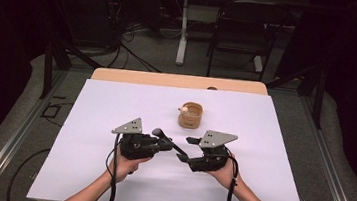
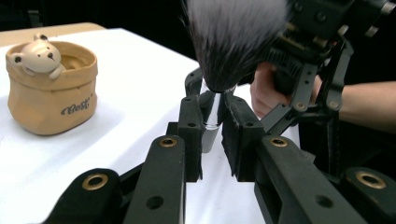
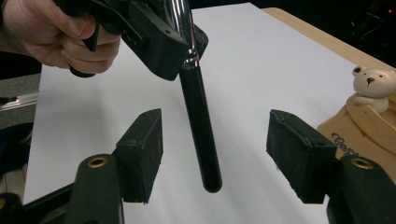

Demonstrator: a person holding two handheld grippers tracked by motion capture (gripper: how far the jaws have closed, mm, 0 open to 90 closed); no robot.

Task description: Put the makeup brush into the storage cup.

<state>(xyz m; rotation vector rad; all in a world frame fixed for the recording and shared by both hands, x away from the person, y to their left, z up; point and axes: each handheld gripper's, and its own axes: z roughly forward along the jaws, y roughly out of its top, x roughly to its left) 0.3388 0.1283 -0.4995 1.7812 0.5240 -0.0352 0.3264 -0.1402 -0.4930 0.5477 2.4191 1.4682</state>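
Note:
A makeup brush (image 2: pixel 236 39) with dark, white-tipped bristles, a silver ferrule and a black handle (image 3: pixel 200 121) is held just above the white sheet (image 1: pixel 100 112). My left gripper (image 2: pixel 212 116) is shut on the ferrule. In the high view the left gripper (image 1: pixel 164 141) sits left of centre, and the brush (image 1: pixel 172 145) slants down-right. My right gripper (image 3: pixel 215 154) stands open, and the handle's free end hangs between its pads without touching them. A tan cup (image 1: pixel 191 115) with a small bear figure (image 3: pixel 371 83) on its rim stands behind both grippers.
The white sheet covers a wooden table whose far edge (image 1: pixel 178 81) shows bare. Dark floor surrounds the table, with a chair (image 1: pixel 244 32) and a table leg (image 1: pixel 182 35) beyond it. A hand (image 3: pixel 56 32) grips the left gripper's body.

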